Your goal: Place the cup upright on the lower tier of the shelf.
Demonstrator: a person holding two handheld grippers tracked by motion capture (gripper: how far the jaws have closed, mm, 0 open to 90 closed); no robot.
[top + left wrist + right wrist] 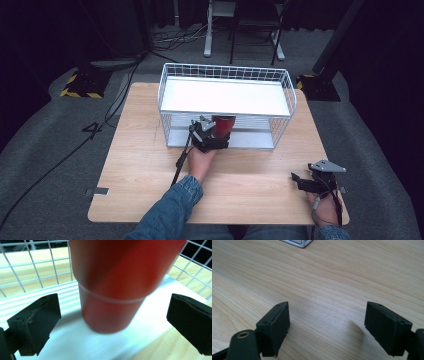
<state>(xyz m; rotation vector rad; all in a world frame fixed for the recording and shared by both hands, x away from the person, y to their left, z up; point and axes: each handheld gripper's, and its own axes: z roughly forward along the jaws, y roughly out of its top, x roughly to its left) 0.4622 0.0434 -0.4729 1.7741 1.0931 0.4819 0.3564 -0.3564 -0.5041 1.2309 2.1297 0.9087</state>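
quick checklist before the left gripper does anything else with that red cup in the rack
1. Left gripper jaws apart: ok, open on both sides of the red cup.
2. Pads touching the cup: cannot tell from blur; gaps show on each side in the left gripper view.
3. Cup resting on the white lower shelf: ok.
4. Cup upright: cannot tell, image blurred.
5. Wire rack mesh away from the jaws: ok.
6. Right gripper out of the way: ok, open above bare wooden table.
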